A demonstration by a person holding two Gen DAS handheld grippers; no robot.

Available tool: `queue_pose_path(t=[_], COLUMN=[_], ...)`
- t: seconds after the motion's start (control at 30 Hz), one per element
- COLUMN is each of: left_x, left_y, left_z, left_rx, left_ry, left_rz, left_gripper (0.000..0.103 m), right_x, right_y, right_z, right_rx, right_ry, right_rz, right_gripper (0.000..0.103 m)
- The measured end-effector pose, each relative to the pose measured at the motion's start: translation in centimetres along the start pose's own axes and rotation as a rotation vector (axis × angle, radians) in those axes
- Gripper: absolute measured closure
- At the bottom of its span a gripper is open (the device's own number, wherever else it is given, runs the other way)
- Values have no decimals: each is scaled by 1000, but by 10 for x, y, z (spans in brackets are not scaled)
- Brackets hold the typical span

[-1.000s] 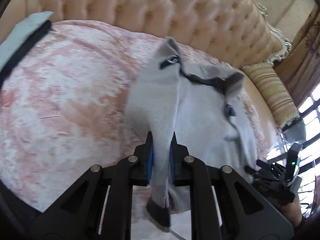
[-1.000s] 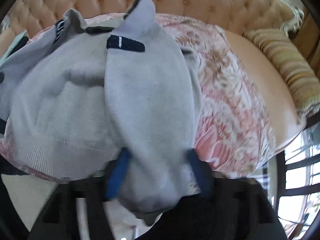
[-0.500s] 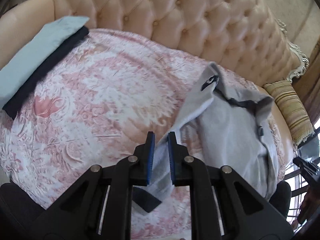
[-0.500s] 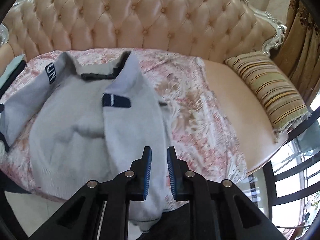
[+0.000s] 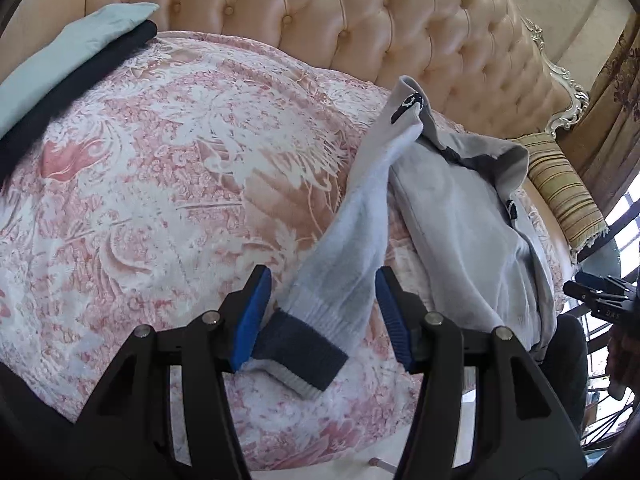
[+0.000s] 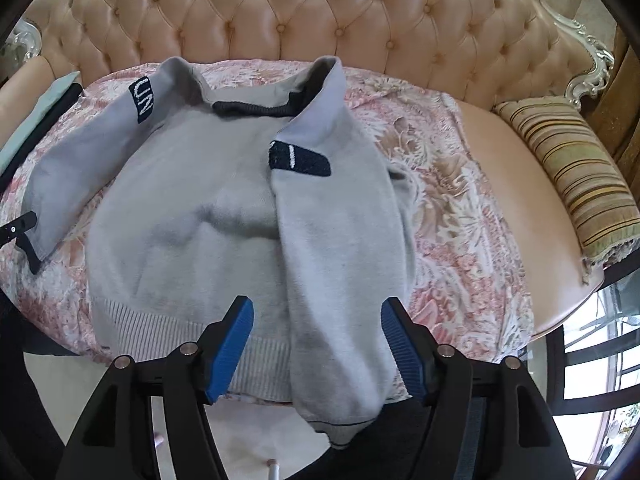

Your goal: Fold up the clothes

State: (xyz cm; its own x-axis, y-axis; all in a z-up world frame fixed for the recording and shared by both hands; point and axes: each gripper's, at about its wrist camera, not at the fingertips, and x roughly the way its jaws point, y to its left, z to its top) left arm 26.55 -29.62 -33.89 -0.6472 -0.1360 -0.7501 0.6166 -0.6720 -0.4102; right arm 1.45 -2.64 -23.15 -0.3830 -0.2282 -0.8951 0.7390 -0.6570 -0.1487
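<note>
Folded stack: a pale blue and dark pile is sitting at the upper left of the left wrist view, likely pieces you are already done with, kept well apart from your working space.
Bedspread: the pink patterned cover is serving as your folding bed, with the tufted headboard running behind it.
Left gripper: your left gripper is showing jaws that have just been opening; the sweater's left sleeve is lying loose between the blue pads, its dark cuff touching neither, so you are letting it settle flat.
Sweater: the grey sweater is lying spread on the cover, neck toward the headboard, centred in the right wrist view.
Right gripper: your right gripper is also standing with jaws just opened, the right sleeve draped inward over the body and released between them.
View difference: the right wrist view is giving you the whole body, hem and both sleeves; the left view is showing only the sweater's edge, but the dark cuff close up.
Striped cushion: it is resting at the right, clear of the work.
</note>
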Motion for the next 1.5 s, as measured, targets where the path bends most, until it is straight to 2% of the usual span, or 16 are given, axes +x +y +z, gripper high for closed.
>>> queue_pose_path(t=[0.1, 0.13, 0.17, 0.23, 0.33, 0.47, 0.53, 0.63, 0.7, 0.9, 1.0, 1.13, 1.33, 1.37, 1.47, 1.5], left_x=[6, 7, 7, 2, -16, -33, -28, -21, -30, -77, -88, -97, -101, -100, -98, -98], left_y=[1, 0, 0, -1, 6, 25, 37, 49, 54, 64, 68, 72, 77, 78, 80, 80], left_z=[2, 5, 9, 19, 44, 84, 99, 108, 104, 65, 32, 7, 0, 0, -2, -3], left_rx=[32, 42, 47, 68, 61, 31, 12, -1, -13, 4, 5, -46, -89, -98, -100, -104], left_ry=[39, 52, 68, 74, 17, -78, -100, -98, -146, -303, -291, -265, -278, -272, -255, -252], left_rz=[-24, -34, -36, -9, 38, 180, 277, 426, 439, 324, 189, 90, 36, 26, 25, 23], left_gripper=[49, 64, 97, 98, 98, 98, 91, 67, 37, 34, 34, 34, 34, 35, 40, 40], right_x=[2, 2, 3, 3, 5, 4, 3, 1, 0, 6, 14, 28, 47, 51, 56, 57], right_y=[-1, -2, -3, -4, -11, -15, -16, -17, -19, -20, -4, 15, 23, 20, 9, 6], right_z=[-1, -1, -1, -2, -4, -6, -6, -7, -9, -12, -12, -10, -7, -6, -3, -2], right_rx=[7, 9, 11, 15, 39, 45, 44, 40, 35, -11, -94, -162, -186, -172, -107, -89], right_ry=[8, 9, 11, 14, 20, 13, 11, 6, -4, -34, -74, -79, -54, -53, -47, -47], right_rz=[5, 4, 4, 2, -1, -8, -10, -22, -45, -132, -158, -190, -221, -228, -202, -202], right_gripper=[34, 33, 32, 30, 29, 29, 29, 28, 27, 25, 25, 25, 27, 28, 52, 55])
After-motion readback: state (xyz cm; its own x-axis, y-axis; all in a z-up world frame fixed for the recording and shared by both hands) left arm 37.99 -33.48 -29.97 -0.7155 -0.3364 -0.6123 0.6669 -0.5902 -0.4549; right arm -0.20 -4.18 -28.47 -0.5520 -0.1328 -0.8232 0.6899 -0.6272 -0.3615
